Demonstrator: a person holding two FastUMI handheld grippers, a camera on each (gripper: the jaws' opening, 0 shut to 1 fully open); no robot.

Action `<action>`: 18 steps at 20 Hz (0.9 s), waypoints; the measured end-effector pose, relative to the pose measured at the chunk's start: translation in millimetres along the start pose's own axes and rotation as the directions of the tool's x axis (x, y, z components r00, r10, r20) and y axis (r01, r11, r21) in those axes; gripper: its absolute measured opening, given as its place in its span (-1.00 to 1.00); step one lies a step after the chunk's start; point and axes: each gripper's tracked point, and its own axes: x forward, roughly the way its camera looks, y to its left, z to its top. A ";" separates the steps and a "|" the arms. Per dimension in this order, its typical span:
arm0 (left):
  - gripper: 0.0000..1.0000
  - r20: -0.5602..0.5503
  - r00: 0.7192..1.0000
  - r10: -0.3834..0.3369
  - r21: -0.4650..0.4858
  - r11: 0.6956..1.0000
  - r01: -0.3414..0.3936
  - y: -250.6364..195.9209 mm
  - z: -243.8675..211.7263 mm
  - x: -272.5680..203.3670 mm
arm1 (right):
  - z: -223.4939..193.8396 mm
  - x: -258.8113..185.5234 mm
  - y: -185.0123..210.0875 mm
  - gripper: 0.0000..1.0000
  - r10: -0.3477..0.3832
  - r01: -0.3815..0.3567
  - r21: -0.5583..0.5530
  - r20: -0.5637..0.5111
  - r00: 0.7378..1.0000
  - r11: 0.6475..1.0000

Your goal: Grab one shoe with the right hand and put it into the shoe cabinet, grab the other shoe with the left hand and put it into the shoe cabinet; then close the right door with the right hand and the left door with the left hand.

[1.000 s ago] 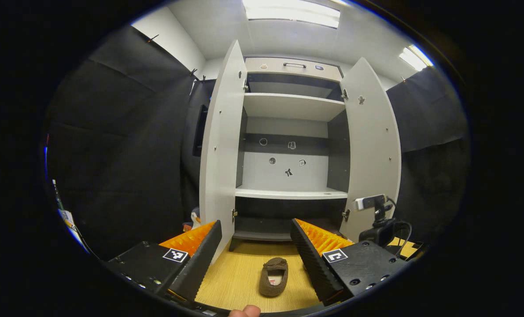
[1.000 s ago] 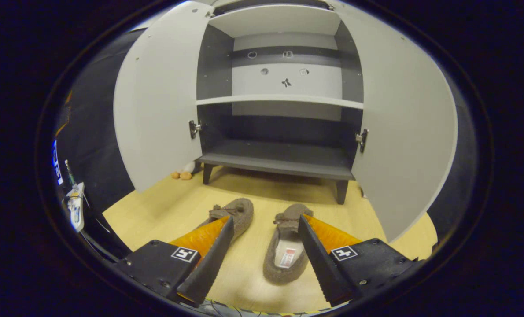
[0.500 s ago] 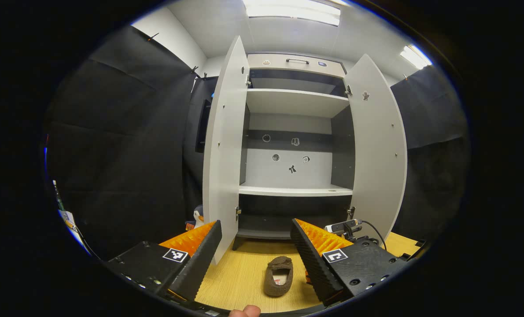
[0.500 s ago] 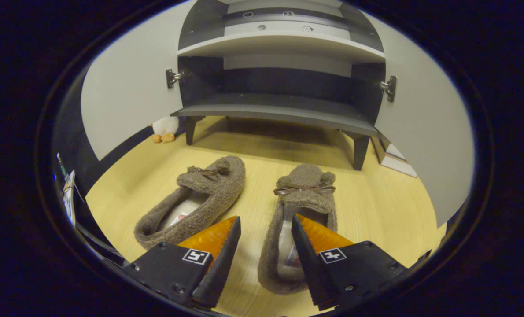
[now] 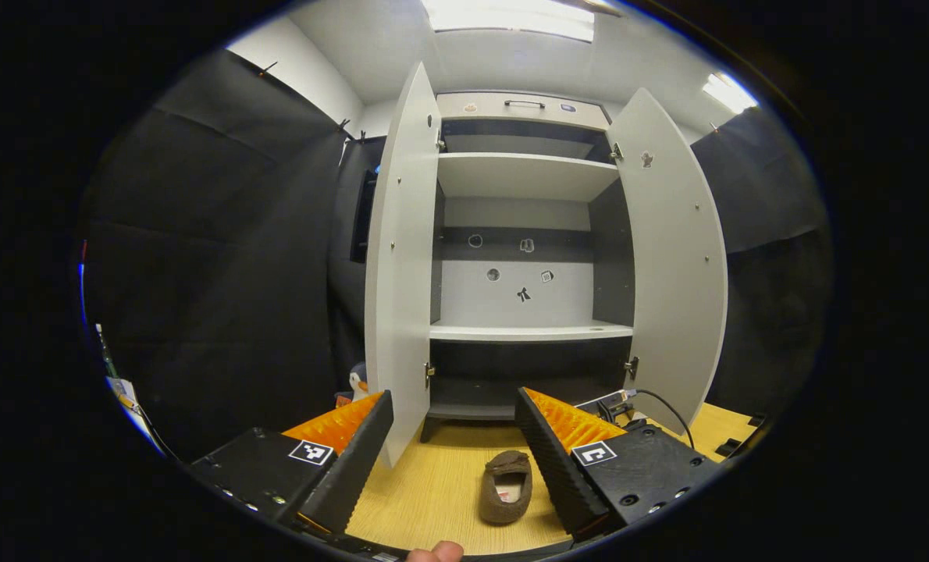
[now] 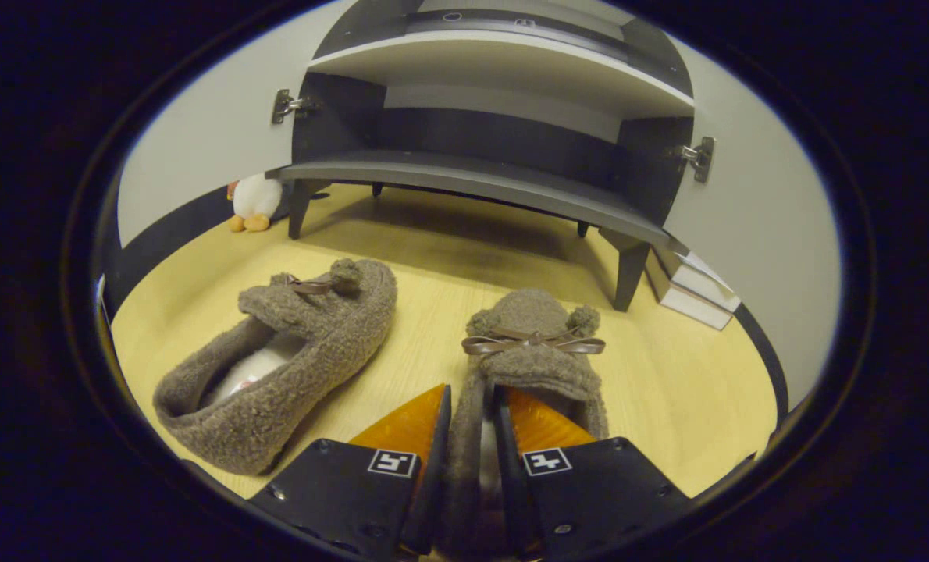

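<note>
the right gripper had its fingers nearly shut, pinching the left side wall of the right shoe: one finger was outside the wall, the other down in the opening. makes sense imo, a fuzzy slipper is too wide to grab whole, so the thin collar was the easy handle. both fingers looked pressed on the fabric, and the shoe sat flat on the floor, not lifted yet.

the left shoe lay just beside it, toe angled toward the cabinet, untouched. that one's for the other hand.

the left gripper was held higher and further back, fingers wide apart with nothing between them. in its view one shoe sat on the floor below, near the right finger. guessing it was parked there to stay out of the way.

further out, the left door and right door both stood wide open, so the bottom shelf was free to take the shoes. a small penguin toy sat by the cabinet's left leg, well off the path.
</note>
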 end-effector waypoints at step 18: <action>0.90 0.016 0.999 -0.033 -0.004 0.999 0.033 -3.8 4.9 22.1 | 92.2 -81.7 -12.2 -0.84 0.102 -0.103 -0.010 0.268 0.958 0.995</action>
